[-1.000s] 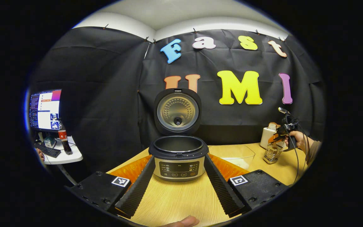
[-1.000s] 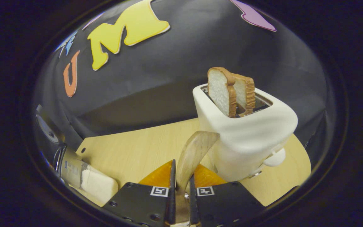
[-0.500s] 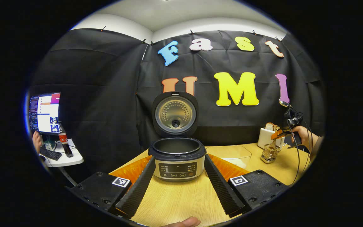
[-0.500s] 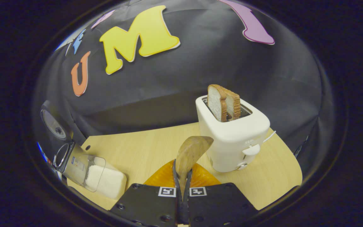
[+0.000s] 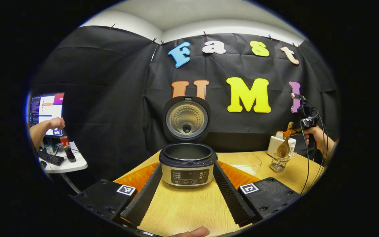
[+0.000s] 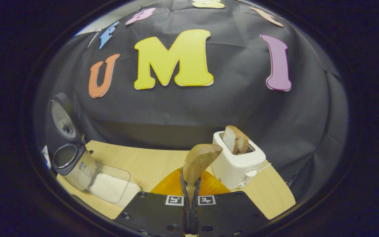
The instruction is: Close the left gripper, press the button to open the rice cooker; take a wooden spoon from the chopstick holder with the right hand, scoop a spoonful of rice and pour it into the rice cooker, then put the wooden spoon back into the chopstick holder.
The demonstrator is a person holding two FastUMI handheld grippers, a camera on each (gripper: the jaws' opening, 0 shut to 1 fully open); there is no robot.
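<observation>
The rice cooker (image 5: 187, 162) stands in the middle of the wooden table with its lid (image 5: 186, 118) raised. My left gripper (image 5: 187, 171) is open, its fingers spread on either side of the cooker and short of it. At the far right a hand holds my right gripper (image 5: 289, 133), which is shut on the wooden spoon (image 5: 283, 149) just above the wire chopstick holder (image 5: 277, 163). In the right gripper view my right gripper (image 6: 191, 179) pinches the spoon (image 6: 198, 160) by its handle, bowl end forward. A clear rice container (image 6: 110, 187) lies beside the cooker (image 6: 70, 164).
A white toaster (image 6: 239, 164) with bread slices stands at the back right, close behind the holder. Left of the table a small side table (image 5: 65, 164) carries a monitor, a keyboard and a bottle, with a person's arm (image 5: 44, 126) reaching there. A fingertip (image 5: 192, 232) shows at the bottom edge.
My right gripper has risen and pulled back with the spoon, lifting it out of the holder. The toaster looks smaller now. The left gripper has stayed open.
</observation>
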